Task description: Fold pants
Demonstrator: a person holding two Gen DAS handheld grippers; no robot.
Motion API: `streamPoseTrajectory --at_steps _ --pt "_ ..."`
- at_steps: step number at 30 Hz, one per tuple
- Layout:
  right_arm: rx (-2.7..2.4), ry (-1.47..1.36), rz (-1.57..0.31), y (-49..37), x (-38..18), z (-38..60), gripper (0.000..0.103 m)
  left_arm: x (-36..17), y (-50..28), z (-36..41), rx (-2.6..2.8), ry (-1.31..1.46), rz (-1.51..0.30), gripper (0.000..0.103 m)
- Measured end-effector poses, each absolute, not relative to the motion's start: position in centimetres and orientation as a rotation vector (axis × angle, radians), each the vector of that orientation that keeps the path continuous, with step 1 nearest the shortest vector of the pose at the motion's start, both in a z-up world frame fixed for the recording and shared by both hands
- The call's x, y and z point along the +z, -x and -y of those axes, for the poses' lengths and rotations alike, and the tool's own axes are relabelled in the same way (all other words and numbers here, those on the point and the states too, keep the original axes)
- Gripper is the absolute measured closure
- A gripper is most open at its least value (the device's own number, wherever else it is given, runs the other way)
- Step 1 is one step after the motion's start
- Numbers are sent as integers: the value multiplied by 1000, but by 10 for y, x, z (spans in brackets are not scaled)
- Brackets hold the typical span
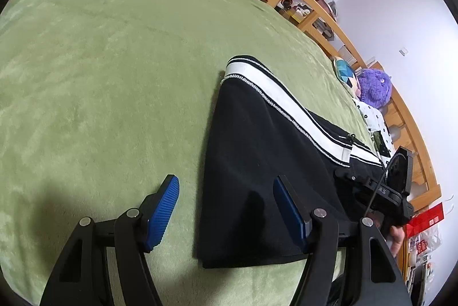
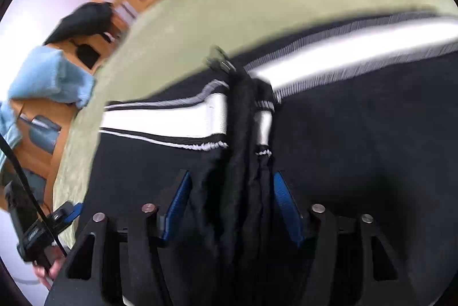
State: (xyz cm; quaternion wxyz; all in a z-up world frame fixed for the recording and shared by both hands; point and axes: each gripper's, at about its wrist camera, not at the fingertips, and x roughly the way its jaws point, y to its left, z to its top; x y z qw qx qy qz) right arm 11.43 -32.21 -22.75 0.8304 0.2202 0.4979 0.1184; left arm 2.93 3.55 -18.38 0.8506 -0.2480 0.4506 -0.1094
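On the left, our left gripper (image 1: 226,208) hangs wide open and empty over the green blanket (image 1: 100,77), straddling the edge of the black pants (image 1: 257,163) lying flat there. To the right, our right gripper (image 2: 230,205) stands part-open around a bunched ridge, pads clear. The fabric looks soft, limp and light, so we'd pinch hems or waistband.

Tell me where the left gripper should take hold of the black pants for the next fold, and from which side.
Probably the near hem corner of the black pants, where the folded edge lies flat on the green blanket. The left gripper hangs open, one pad over the blanket, the other over the cloth, straddling that side edge. Come from the blanket side, low, so a finger slides under all layers.
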Motion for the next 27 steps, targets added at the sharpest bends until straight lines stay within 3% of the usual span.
streamPoseTrajectory --at_steps 1,2,5,8,11,13,17,23,27 --pt "267 -473 -1025 -115 -224 322 69 -184 -31 -35 -233 523 -949 37" --pt "294 -470 -1004 -113 -220 324 88 -184 -32 -33 -236 522 -950 37" --pt "321 -490 -870 -110 -194 337 90 -186 -35 -25 -251 513 -960 37" --pt "305 -524 -831 -116 -182 349 90 -190 -35 -18 -263 526 -967 37" --pt "275 -533 -977 -129 -218 353 80 -195 -32 -11 -260 531 -975 38" --pt "241 -557 -1020 -126 -239 356 78 -196 -30 -8 -260 522 -982 38" --pt "223 -534 -960 -97 -220 366 68 -194 -21 -8 -259 509 -980 38" --pt "224 -375 -878 -30 -176 359 62 -215 -12 -8 -299 593 -1036 38" --pt "196 -269 -954 -6 -194 348 62 -218 -8 -3 -310 580 -1028 37"
